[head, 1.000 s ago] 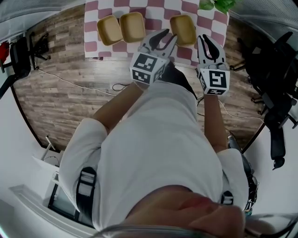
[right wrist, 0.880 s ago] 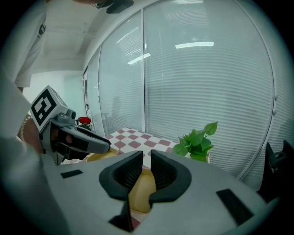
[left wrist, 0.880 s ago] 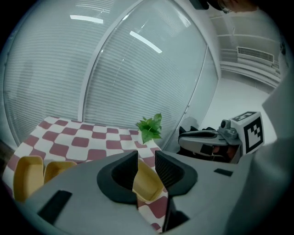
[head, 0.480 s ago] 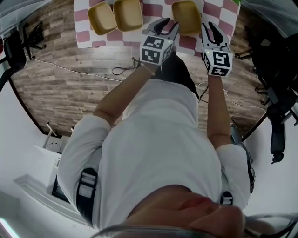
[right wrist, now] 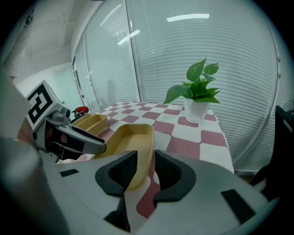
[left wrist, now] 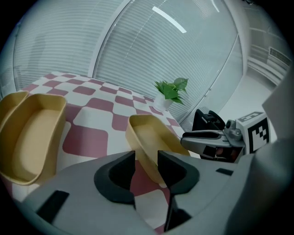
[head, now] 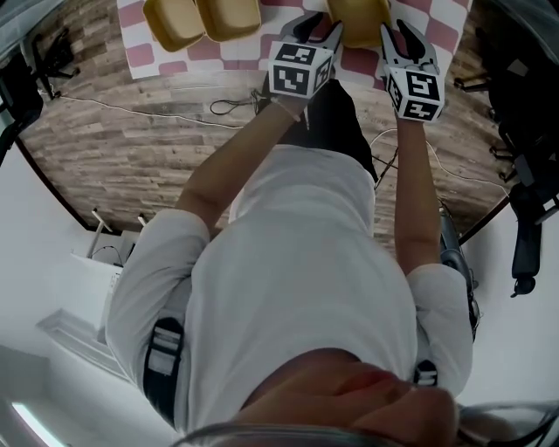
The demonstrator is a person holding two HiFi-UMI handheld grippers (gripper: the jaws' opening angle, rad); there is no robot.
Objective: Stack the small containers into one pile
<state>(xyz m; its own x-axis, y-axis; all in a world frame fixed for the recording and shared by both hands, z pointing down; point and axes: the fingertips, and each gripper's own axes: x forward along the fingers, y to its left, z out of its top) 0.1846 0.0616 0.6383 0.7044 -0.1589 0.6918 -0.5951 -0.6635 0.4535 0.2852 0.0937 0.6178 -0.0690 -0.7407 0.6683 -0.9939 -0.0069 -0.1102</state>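
1. Both grippers sit higher in the head view than a second ago, now reaching over the near edge of the checked cloth (head: 240, 59); the containers have slid up to the top border of that view.
2. Left gripper (head: 319, 26): jaws parted, having just been opening. No pad presses on anything. Through the gap, the left gripper view shows the near end of the single container (left wrist: 154, 142), just beyond the fingertips.
3. Right gripper (head: 400, 33): jaws parted by a narrow gap, nothing clamped. Its own view shows the same container's near corner past the gap, low and to the left.
4. Single container: tan, oblong, empty, upright on the cloth. It lies between the two grippers, one on each side of it.
5. Pair of containers (head: 203, 16): same tan kind, empty, side by side and touching, on the cloth well to the left of the single one. No container is stacked.
6. Potted plant (right wrist: 197, 92): green leaves in a white pot, standing on the far right part of the cloth.
7. Wooden floor (head: 113, 148): plank pattern, below the table's near edge, with a thin cable (head: 131, 109) running across it.
8. Person: white shirt (head: 297, 279), both forearms stretched forward to the grippers.
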